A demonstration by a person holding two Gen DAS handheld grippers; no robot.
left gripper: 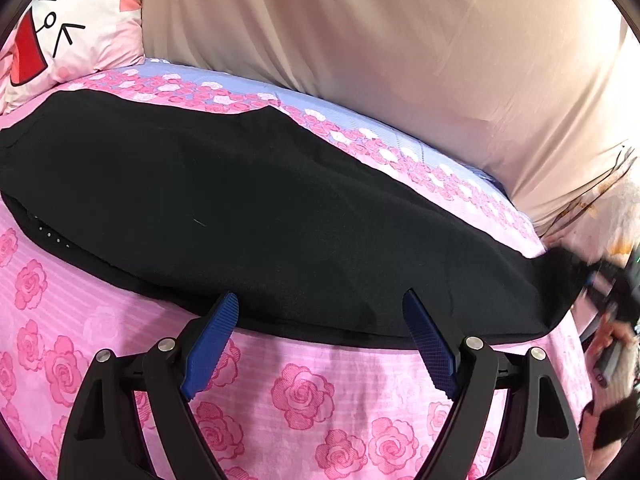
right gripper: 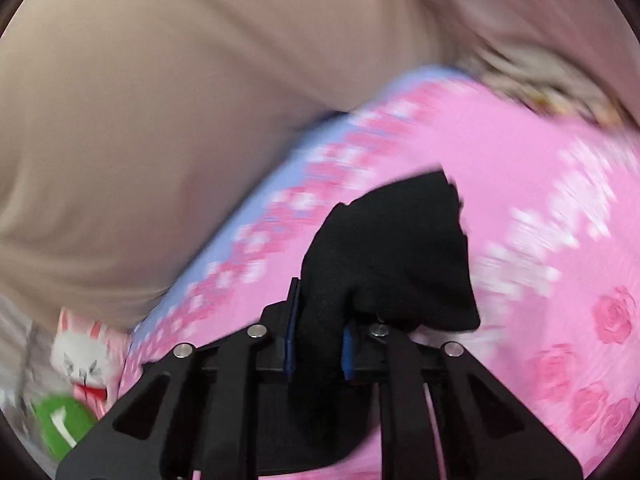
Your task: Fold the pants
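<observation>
While the right gripper (right gripper: 318, 340) clamps a bunch of black pants (left gripper: 248, 216), the left gripper (left gripper: 324, 320) hangs wide open and empty over a rose-print bed (left gripper: 304, 396).

Nearest the left wrist camera, blue fingertips (left gripper: 212, 344) stand well apart, their tips at the near hem of the pants, which lie spread lengthwise across the pink sheet. At the garment's right end, the right gripper shows blurred beside a hand (left gripper: 608, 344). From the right wrist camera, the narrow-set blue pads pinch the dark fabric, a fold rising above them. Beyond the pants runs a lavender border strip (left gripper: 352, 120), then a beige draped cloth (left gripper: 360, 32); a cartoon pillow (left gripper: 72, 28) sits at the far left corner.
</observation>
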